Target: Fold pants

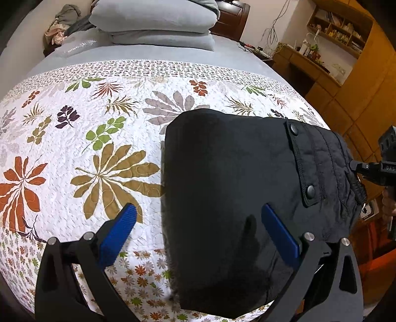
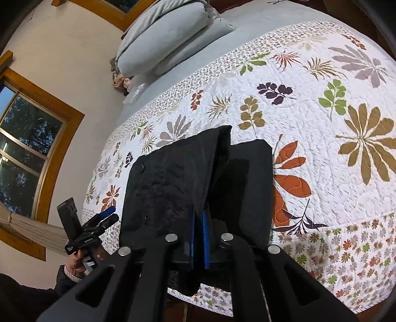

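Pants [image 1: 230, 188], folded into a black block near the bed [image 1: 74, 153] edge, long axis 12-to-6, sit ahead of the left gripper [image 1: 198, 237], fingers apart; right gripper [image 2: 198, 237] at 3 o'clock, fingers clamped on waistband.

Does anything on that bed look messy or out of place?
The black pants lie folded on the leafy quilt, but one corner is lifted, pinched in the right tongs. A crumpled heap of clothes sits by the stacked grey bedding.
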Demonstrator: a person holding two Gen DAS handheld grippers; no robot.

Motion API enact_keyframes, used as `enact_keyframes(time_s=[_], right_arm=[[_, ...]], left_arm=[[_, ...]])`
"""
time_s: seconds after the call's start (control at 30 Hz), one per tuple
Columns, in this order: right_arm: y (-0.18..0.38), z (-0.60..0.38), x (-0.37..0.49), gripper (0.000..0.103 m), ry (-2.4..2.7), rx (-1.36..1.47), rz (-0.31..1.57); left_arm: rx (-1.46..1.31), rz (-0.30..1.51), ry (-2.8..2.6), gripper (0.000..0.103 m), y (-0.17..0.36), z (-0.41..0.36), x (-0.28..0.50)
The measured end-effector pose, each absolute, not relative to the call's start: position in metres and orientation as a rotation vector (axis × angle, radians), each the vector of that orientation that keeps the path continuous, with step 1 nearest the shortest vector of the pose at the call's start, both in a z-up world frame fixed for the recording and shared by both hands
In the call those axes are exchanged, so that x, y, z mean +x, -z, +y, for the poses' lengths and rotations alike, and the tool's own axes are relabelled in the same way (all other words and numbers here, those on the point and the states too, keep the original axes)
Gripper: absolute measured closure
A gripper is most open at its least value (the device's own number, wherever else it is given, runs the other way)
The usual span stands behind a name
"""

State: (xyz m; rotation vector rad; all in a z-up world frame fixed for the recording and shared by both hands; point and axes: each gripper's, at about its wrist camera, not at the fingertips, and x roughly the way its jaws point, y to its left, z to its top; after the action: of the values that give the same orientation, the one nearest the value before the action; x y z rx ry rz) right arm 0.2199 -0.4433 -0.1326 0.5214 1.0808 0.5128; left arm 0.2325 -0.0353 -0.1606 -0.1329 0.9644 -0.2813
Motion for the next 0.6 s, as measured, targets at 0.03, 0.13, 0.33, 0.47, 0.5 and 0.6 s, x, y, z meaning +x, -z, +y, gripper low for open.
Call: enact_keyframes(time_s=[0.03,0.13,0.33,0.47,0.5,0.6], right_arm=[[0.134,-0.444,0.220,0.098,-0.510,0.516,1.081],[0.137,-0.444,0.220,0.098,-0.504,0.508,1.085],[0.145,-0.446,0.220,0.098,-0.491,0.509,1.092],[0.150,-0.447,0.220,0.098,-0.481,0.510,1.097],[0.152,-0.447,0.220,0.098,-0.479,0.511,1.099],[0.156,-0.447,0.222,0.098,-0.472,0.502,1.103]], left_arm=[[-0.130,0.963,0.279,0.003,0.160,-0.036,0.233],[-0.116,0.963,0.270,0.003,0.161,-0.037,0.234],[-0.100,0.969,0.246,0.003,0.162,-0.034,0.235],[-0.093,0.978,0.239,0.003,0.164,-0.033,0.235],[-0.095,0.978,0.241,0.003,0.164,-0.034,0.235],[-0.090,0.980,0.237,0.003,0.165,-0.035,0.235]])
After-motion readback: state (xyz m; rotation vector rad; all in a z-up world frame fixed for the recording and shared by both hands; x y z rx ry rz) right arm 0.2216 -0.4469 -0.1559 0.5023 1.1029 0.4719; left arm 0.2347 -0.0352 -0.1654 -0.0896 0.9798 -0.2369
